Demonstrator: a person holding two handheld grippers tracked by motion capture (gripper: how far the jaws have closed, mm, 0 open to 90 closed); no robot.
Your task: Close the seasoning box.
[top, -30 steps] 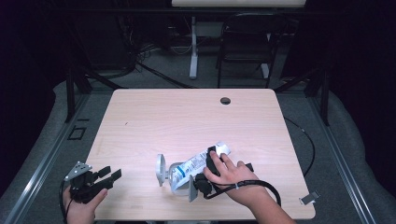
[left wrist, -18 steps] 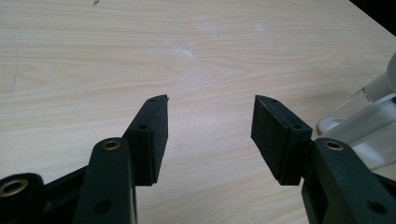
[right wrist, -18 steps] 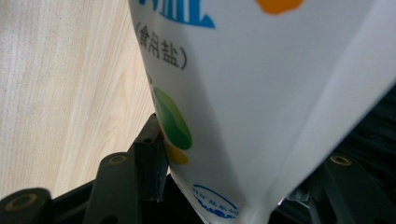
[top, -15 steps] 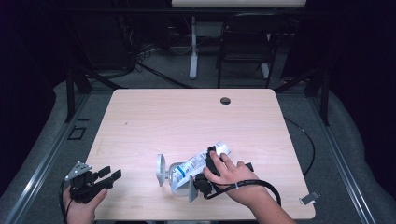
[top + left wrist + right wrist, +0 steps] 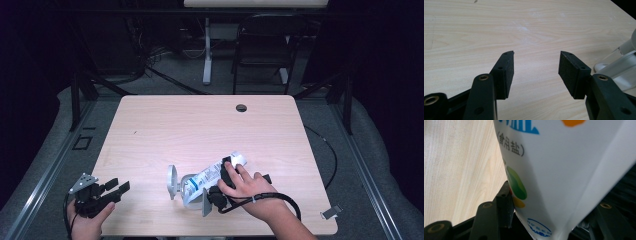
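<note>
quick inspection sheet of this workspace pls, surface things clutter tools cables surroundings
Surface: light wooden table, round cable hole near the far edge.
Job's things: white printed salt bag lying near the front edge; metal clip-like part at its left end.
Clutter: nothing seen.
Tools: left tool open over bare wood at the front-left corner; right tool shut on the bag.
Cables: black cable loops from the right tool.
Surroundings: dark room, chair behind the table.
</note>
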